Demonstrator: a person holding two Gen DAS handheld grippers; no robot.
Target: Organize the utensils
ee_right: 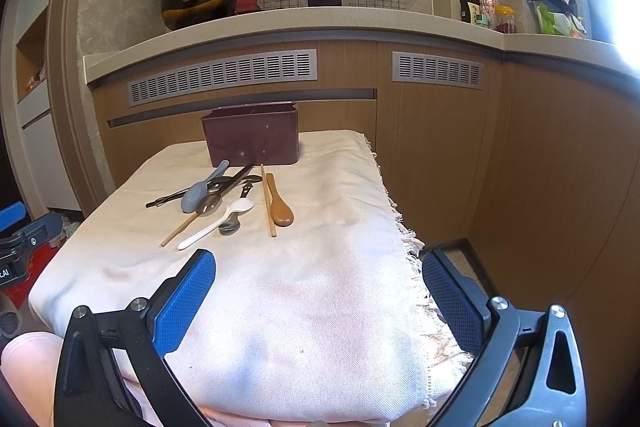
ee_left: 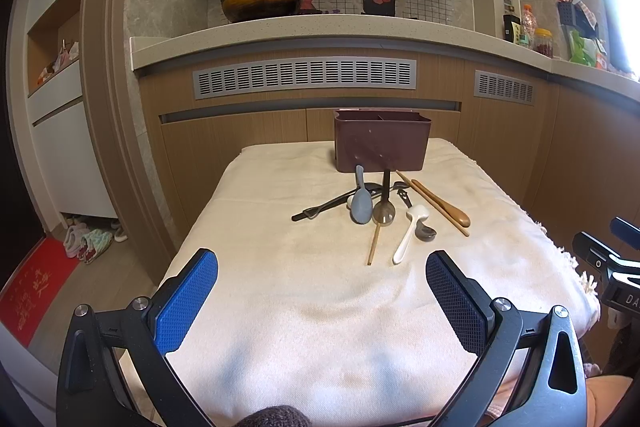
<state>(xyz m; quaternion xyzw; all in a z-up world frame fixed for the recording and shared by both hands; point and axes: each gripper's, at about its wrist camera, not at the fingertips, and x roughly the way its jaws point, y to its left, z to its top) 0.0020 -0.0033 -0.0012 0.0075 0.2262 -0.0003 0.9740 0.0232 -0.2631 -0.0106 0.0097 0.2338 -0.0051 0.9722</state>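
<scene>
Both tongs hang spread and empty: left gripper point(ee_left: 322, 285), right gripper point(ee_right: 319, 285). The jumbled utensils sit mid-frame on the cream woven cloth point(ee_right: 320, 287), before the brown plastic divided caddy point(ee_left: 382, 141). Best start with the outlying smooth wooden spoon point(ee_right: 281, 207), probably free of the pile.

Left gripper point(ee_left: 322, 281) hovers low over the cream cloth point(ee_left: 280, 327), jaws spread wide and empty. Ahead, a brown caddy point(ee_left: 382, 147) stands at the far end of the cloth. Just before it lies a jumble of utensils: grey-blue spoon point(ee_left: 360, 209), white spoon point(ee_left: 408, 233), wooden spoon point(ee_left: 444, 205), chopsticks (one point(ee_left: 375, 241) angled toward us), black handles crossing underneath.
</scene>
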